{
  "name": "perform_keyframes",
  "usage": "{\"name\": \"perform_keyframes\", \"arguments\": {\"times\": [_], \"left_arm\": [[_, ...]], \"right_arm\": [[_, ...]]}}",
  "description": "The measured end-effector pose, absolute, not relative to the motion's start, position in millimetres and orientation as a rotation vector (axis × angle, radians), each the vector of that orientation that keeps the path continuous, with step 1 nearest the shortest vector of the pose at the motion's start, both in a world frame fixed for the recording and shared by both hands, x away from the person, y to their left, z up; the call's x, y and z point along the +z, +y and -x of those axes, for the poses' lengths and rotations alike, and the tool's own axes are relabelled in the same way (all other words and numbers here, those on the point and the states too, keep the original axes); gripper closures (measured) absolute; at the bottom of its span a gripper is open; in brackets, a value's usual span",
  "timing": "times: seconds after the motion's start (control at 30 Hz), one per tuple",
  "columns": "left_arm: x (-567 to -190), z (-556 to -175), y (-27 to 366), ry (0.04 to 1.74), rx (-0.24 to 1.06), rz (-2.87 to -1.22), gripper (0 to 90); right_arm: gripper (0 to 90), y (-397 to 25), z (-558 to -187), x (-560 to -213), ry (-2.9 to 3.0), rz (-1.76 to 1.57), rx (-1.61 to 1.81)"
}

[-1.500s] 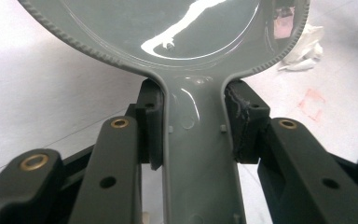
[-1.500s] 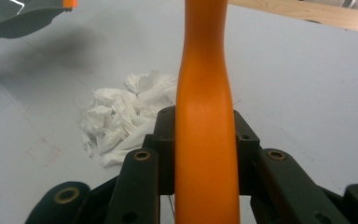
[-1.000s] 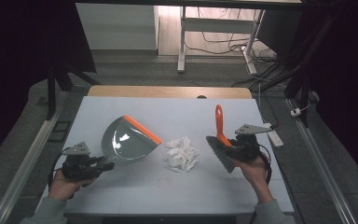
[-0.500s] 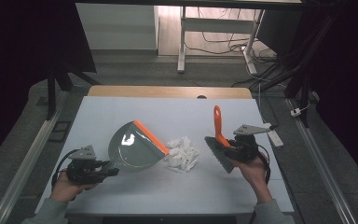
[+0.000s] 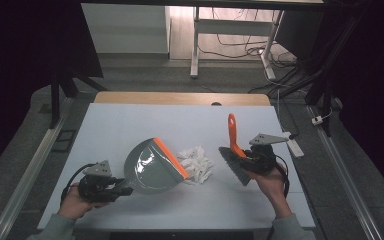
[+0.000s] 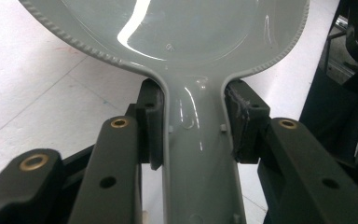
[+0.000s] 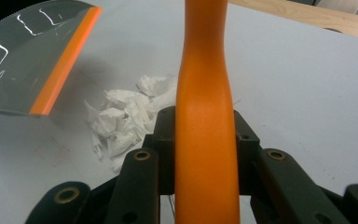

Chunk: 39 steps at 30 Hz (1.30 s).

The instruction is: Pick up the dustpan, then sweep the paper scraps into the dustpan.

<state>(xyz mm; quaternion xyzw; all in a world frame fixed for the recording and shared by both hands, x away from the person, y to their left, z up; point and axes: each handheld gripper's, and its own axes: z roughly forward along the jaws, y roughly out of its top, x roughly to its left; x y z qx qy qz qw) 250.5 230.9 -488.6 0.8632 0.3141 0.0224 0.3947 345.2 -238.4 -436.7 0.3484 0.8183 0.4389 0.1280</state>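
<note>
Lower left: left gripper [image 5: 111,187] clamped on grey dustpan [image 5: 152,166] handle, its orange lip touching the white paper scraps [image 5: 196,165] mid-frame. Right of centre: right gripper [image 5: 244,159] clamped on orange-handled brush [image 5: 232,152], bristles just beside the scraps.

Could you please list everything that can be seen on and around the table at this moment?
dustpan: one, grey with an orange lip, left of centre, handle clamped in the left tool
paper scraps: one small pile, white, between dustpan lip and brush
brush: one, orange handle, dark bristles, right of centre, held in the right tool
table: one, pale top, wooden far edge
power strip: one, white, at the table's right edge
left tool: one, black, near left
right tool: one, black, near right
hands: two, at the near edge
</note>
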Motion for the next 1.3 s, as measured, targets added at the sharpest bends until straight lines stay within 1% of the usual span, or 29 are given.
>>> {"name": "perform_keyframes", "arguments": {"times": [0.27, 0.6, 0.83, 1.3], "left_arm": [[-488.5, -249.6, 233.1, 0.764, 0.036, -2.214, 61.4], [-489.8, -248.8, 234.6, 0.762, 0.008, -2.255, 61.4], [-490.1, -248.8, 237.9, 0.772, 0.013, -2.262, 61.4], [-494.7, -246.4, 241.7, 0.776, -0.011, -2.322, 61.3]], "right_arm": [[70.2, -237.1, -345.5, -435.6, 2.369, -1.011, 1.279], [70.2, -227.7, -351.1, -433.2, 2.348, -1.004, 1.278], [70.3, -219.2, -355.3, -433.1, 2.332, -1.011, 1.279], [70.3, -201.6, -376.1, -442.5, 2.333, -1.050, 1.239]]}}
